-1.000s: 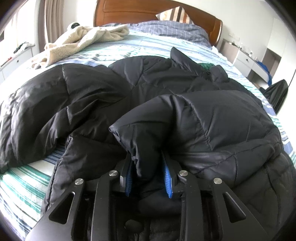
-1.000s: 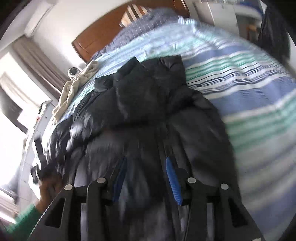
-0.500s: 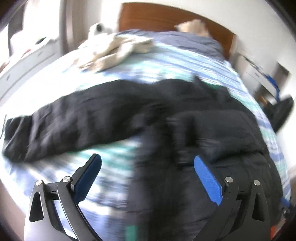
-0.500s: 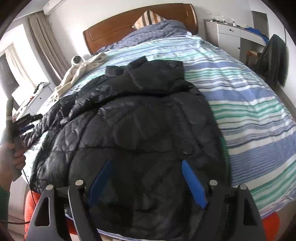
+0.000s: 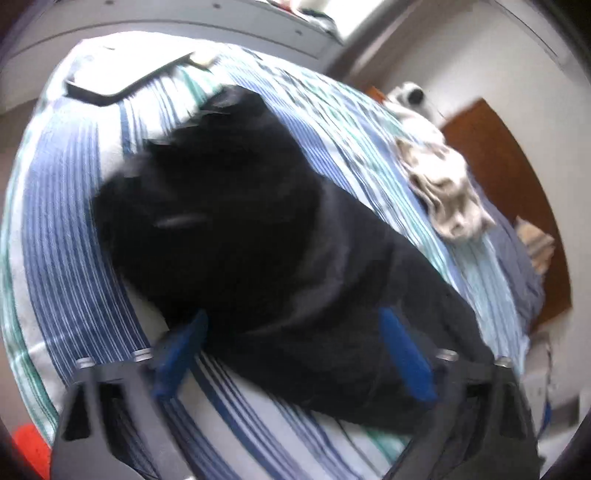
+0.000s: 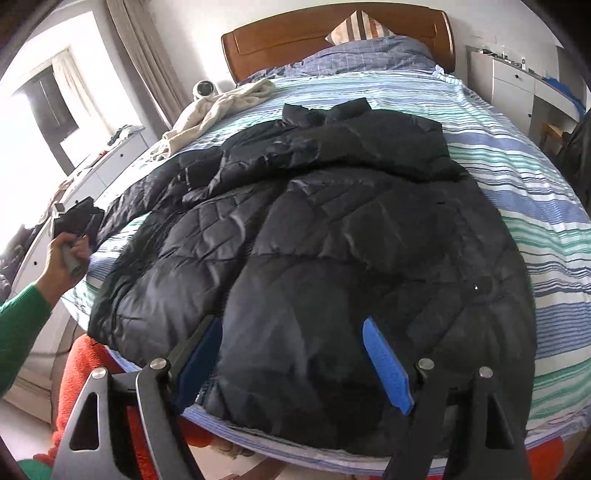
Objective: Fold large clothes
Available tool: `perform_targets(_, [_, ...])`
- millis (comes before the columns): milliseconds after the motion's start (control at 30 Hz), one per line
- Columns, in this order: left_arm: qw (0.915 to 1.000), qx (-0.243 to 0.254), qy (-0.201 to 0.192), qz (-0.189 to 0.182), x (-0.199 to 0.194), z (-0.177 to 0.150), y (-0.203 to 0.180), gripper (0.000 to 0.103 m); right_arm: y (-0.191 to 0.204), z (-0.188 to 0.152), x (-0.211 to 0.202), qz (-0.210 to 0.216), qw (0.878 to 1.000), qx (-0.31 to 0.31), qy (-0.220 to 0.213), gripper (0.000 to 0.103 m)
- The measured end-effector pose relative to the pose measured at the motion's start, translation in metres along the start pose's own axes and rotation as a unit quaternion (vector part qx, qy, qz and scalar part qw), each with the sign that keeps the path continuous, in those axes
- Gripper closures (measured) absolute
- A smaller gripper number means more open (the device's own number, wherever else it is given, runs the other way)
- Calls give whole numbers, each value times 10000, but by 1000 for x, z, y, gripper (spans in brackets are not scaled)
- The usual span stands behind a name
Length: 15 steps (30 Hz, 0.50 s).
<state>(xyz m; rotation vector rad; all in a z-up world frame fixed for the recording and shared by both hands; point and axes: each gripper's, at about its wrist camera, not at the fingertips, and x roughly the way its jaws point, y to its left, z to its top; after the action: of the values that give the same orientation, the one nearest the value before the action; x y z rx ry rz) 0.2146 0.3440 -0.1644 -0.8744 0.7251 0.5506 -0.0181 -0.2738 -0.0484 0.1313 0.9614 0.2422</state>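
Left wrist view: the black quilted puffer jacket [image 5: 258,236] is seen lying on the blue, green and white striped bed sheet [image 5: 74,258], with one sleeve stretched out toward the near bed edge. The left gripper [image 5: 291,354] hangs above this sleeve; its blue-padded jaws have just been closing from a wider spread, yet they stand apart and no fabric is pressed between them. The picture is blurred, so contact with the sleeve cannot be told. A cream fleece garment [image 5: 443,192] lies well apart, near the brown wooden headboard [image 5: 509,192].

Right wrist view: the jacket body is shown spread across the middle of the sheet [image 6: 535,192], collar toward the headboard [image 6: 332,33], hem at the near edge. The right gripper [image 6: 291,365] is held over the hem with its jaws spread and nothing pinched. The person's left hand [image 6: 70,251], in a green sleeve [image 6: 18,325], is seen beside the outstretched sleeve end.

Judged step: the outstretched sleeve is to be taken and folded across the body. The cuff should be gripped through its full padded thickness, lifted clear of the sheet, and laid flat. The hem should be steadied so that the slippery shell is not dragged.
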Motion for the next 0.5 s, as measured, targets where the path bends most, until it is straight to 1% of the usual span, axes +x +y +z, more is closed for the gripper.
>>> perform_targets(33, [9999, 52, 41, 154, 4, 0, -3, 83, -1, -1, -1, -1, 10000, 24, -18, 23])
perform_targets(67, [9997, 45, 191, 126, 10, 0, -3, 101, -2, -2, -2, -1, 10000, 56, -37, 23])
perform_targets(167, [9998, -88, 190, 65, 10, 0, 2, 102, -7, -4, -6, 21, 9998, 157, -86, 23])
perform_targets(200, [9997, -106, 216, 6, 6, -3, 5, 102, -9, -5, -7, 15, 9998, 168, -99, 23])
perform_targets(233, [9995, -131, 282, -5, 2, -7, 8, 99, -11, -5, -8, 2, 9998, 174, -119, 23])
perform_targets(267, [9993, -170, 326, -52, -1, -11, 10, 89, -11, -6, -8, -5, 9997, 181, -133, 23])
perform_targets(300, [9989, -238, 352, -180, -7, -16, 14, 66, -12, -7, -8, 3, 9997, 194, -135, 23])
perform_targets(333, [9987, -294, 332, -263, -13, -22, 17, 49, -13, -7, -7, 33, 9997, 217, -110, 23])
perform_targets(367, [9988, -310, 253, -298, -18, -26, 18, 27, -14, -8, -5, 51, 9997, 233, -82, 23])
perform_targets(400, [9989, -265, 131, -351, -22, -28, 16, 20, -13, -8, -2, 81, 9996, 250, -27, 23])
perform_targets(433, [9991, -197, 159, -331, -19, -27, 11, 18, -13, -8, 0, 106, 9996, 246, 19, 23])
perform_targets(467, [9991, -143, 236, -320, -12, -24, 6, 14, -10, -8, 3, 123, 9997, 214, 74, 23])
perform_targets(500, [9986, -30, 415, -335, 2, -19, -3, 9, -7, -8, 4, 116, 9998, 153, 95, 23])
